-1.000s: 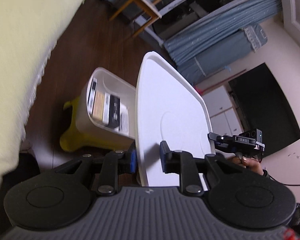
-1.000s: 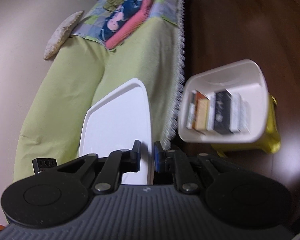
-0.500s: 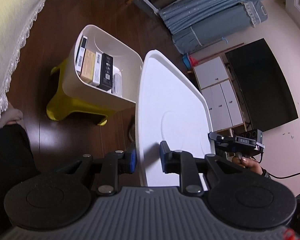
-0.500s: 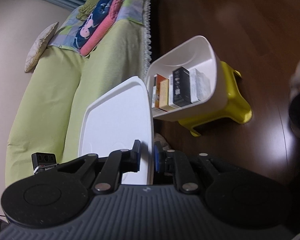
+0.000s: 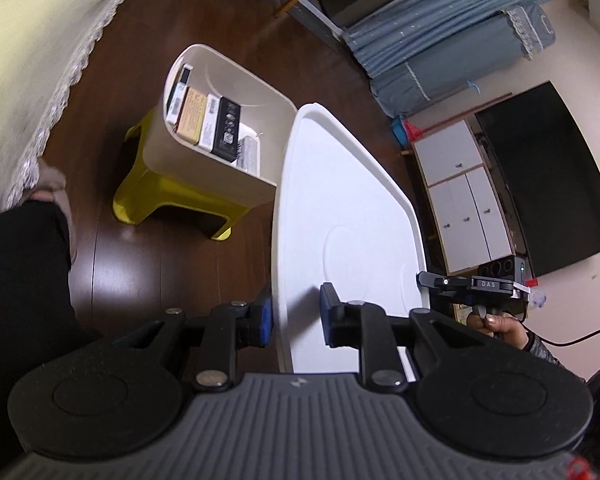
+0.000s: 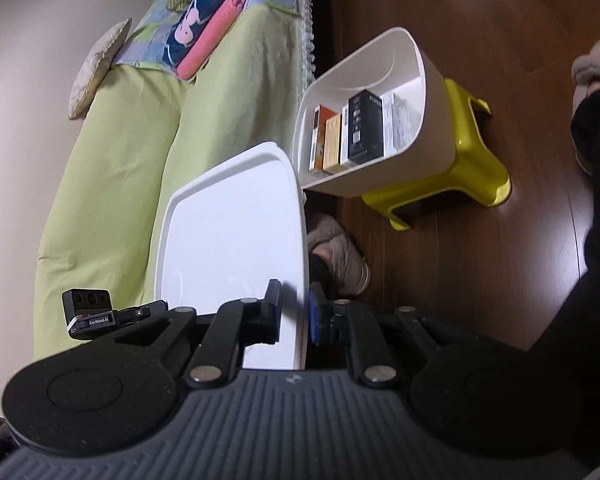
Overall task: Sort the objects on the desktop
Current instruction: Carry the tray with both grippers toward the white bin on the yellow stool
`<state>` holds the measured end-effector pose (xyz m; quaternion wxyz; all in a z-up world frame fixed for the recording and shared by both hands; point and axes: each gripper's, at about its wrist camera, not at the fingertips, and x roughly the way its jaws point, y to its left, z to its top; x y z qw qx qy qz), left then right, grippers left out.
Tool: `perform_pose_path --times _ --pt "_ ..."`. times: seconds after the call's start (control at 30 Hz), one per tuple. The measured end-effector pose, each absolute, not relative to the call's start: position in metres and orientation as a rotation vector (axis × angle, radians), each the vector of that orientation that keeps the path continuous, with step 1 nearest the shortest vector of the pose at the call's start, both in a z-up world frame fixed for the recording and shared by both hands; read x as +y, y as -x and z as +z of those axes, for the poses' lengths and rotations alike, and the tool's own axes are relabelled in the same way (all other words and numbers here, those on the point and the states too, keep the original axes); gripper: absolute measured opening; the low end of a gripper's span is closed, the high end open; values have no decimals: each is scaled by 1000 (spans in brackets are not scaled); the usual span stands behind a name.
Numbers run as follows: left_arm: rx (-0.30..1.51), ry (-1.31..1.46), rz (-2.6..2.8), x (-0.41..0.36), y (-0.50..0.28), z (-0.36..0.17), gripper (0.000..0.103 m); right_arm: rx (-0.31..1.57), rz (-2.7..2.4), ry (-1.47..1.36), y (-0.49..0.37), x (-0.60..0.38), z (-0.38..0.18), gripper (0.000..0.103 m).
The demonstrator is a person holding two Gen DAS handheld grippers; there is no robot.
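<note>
A flat white tray (image 5: 340, 200) with a raised rim is held in the air with nothing on it. My left gripper (image 5: 296, 316) is shut on its near left rim. My right gripper (image 6: 295, 316) is shut on the opposite rim of the same tray (image 6: 228, 216). Each gripper also shows in the other's view, the right gripper (image 5: 476, 282) with a hand behind it and the left gripper (image 6: 112, 314). Beyond the tray's far end a white bin (image 5: 160, 160) (image 6: 432, 128) holds several boxes (image 5: 208, 120) (image 6: 352, 132) standing side by side.
The bin rests on a yellow stool (image 5: 148, 196) (image 6: 460, 180) on a dark wood floor. A yellow-green sofa (image 6: 120, 152) lies beside it. Slippered feet (image 6: 340, 252) are under the tray. A white cabinet (image 5: 468, 200) and dark screen (image 5: 552, 168) stand at the right.
Both grippers have swung round together with the tray held between them. The bin and stool now show closer to the tray's far end. Neither grip has changed.
</note>
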<state>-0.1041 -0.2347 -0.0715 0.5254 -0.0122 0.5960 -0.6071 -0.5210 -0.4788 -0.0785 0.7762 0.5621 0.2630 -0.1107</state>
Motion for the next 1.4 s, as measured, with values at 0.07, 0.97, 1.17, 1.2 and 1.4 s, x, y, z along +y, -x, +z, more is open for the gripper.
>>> perform_pose_path --times 0.07,0.97,1.17,1.2,1.4 --pt "1435 28 -1447 -230 105 -77 26 577 -237 -1218 521 -475 -83 13" --pt "1485 -42 -1493 -243 105 -96 28 563 -345 -1197 543 -442 -81 13" --pt "1489 -52 -1483 -247 107 -95 29 563 -339 -1208 545 -449 -90 13" --pt "1489 -53 -1482 -248 107 -95 29 564 -338 -1209 545 -450 -90 13" --pt "1496 -54 -1480 -248 105 -96 29 573 -333 -1219 543 -455 -93 13"
